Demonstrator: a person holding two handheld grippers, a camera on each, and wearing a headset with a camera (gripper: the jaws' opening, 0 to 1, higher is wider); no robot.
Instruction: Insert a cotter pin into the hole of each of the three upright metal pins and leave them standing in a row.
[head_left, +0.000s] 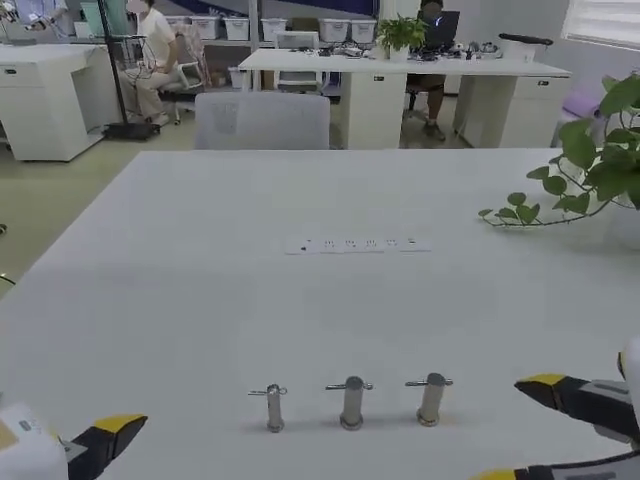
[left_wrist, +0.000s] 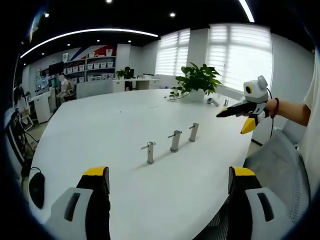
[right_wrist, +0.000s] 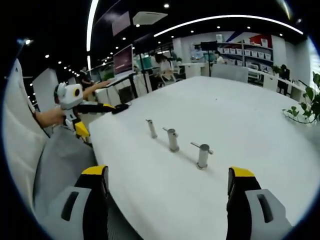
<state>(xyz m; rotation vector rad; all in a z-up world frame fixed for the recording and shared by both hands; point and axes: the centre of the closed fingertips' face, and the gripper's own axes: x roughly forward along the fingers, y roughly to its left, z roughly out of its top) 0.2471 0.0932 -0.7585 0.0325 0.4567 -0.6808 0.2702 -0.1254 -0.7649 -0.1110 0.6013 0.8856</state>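
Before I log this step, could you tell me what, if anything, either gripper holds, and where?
Nothing is held: the left gripper and right gripper are both open, clear of the three pins standing on the table.

Legible text, labels, brands, numbers: none recorded. Marks on the white strip (head_left: 358, 244) on the table (head_left: 180, 300) were too small to read.

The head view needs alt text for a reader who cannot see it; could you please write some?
Three upright metal pins stand in a row near the front of a white table, each with a cotter pin through its top. The left tongs and the right tongs, yellow-tipped, flank them at the lower corners; a plant sits at the right edge.
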